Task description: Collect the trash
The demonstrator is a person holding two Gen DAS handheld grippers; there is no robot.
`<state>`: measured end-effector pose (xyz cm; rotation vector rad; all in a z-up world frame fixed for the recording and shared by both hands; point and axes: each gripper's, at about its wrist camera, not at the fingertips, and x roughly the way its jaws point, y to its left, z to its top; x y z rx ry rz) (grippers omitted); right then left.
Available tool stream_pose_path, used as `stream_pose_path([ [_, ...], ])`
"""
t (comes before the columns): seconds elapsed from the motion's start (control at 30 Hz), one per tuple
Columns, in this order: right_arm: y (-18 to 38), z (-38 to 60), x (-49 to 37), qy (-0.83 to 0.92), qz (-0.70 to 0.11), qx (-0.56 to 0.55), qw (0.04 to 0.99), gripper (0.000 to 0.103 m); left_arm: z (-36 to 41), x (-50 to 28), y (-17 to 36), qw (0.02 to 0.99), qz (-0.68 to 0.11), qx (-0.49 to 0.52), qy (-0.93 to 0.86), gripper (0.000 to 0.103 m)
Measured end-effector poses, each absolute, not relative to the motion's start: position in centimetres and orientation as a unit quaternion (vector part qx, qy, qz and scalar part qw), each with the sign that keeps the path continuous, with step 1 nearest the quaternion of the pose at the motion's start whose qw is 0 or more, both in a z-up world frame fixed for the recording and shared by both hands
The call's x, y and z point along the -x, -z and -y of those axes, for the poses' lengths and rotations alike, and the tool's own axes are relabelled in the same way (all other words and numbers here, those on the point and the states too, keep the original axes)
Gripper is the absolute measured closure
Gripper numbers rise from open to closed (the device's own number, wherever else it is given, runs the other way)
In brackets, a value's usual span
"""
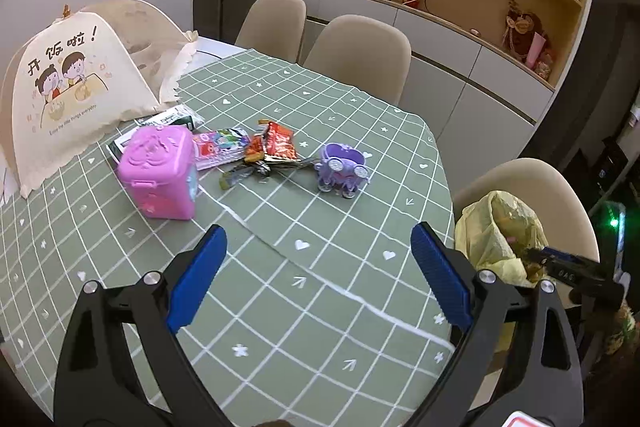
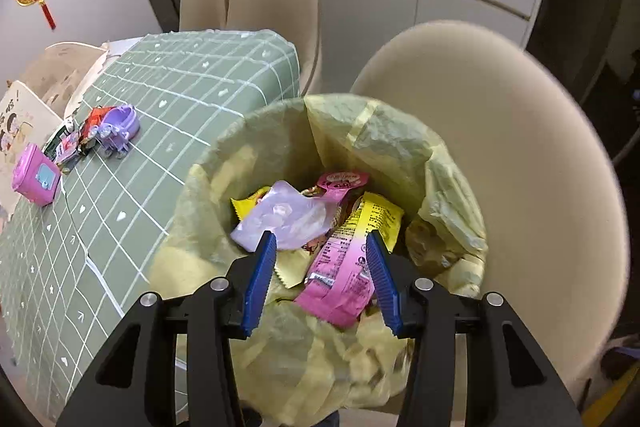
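My right gripper (image 2: 320,267) stands with jaws apart over the lined bin (image 2: 280,131), gripping nothing; a pink-and-yellow wrapper (image 2: 344,267) lies in the bin between the pads. My left gripper (image 1: 316,275) hangs wide and empty above the table (image 1: 280,307). Remaining wrappers (image 1: 268,151) lie between the pink box (image 1: 160,175) and purple toy (image 1: 340,167). Risk: a careless reach catches a toy instead of trash.

Dark packet (image 1: 176,121) half hidden behind the pink box (image 1: 160,175), wrappers (image 1: 264,155) in an overlapping heap, lower ones hidden, right hand-held gripper (image 1: 538,259) small and dim over the yellow bag (image 1: 480,227), food cover (image 2: 20,119) cut off by the edge
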<state>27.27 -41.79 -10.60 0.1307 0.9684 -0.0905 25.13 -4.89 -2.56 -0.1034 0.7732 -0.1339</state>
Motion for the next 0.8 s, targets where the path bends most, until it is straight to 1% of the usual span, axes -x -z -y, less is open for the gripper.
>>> stream_pose_path([
  [0.17,6.8,37.9,-25.9,0.034,-0.421,-0.062,0.904,0.059,1.9,-24.9,3.0,0.921,-0.378,0.061,0.080,0.014],
  [0.33,4.3,31.7,-26.0,-0.002,-0.388,-0.052,0.920,0.059,-3.3,-24.7,5.8,0.905,-0.398,0.120,0.090,0.014],
  [0.47,4.2,26.7,-28.0,-0.049,-0.400,-0.034,0.915,0.059,-5.6,-25.1,8.3,0.888,-0.418,0.169,0.091,0.014],
  [0.53,4.4,25.1,-29.0,-0.068,-0.404,-0.021,0.912,0.059,-5.8,-25.4,8.8,0.881,-0.422,0.188,0.102,0.014],
  [0.63,4.9,24.0,-31.0,-0.090,-0.404,-0.001,0.910,0.059,-4.8,-26.4,9.4,0.878,-0.419,0.191,0.131,0.014],
  [0.8,5.3,25.9,-35.6,-0.100,-0.410,0.001,0.907,0.059,-1.9,-29.5,10.0,0.862,-0.449,0.188,0.141,0.014],
])
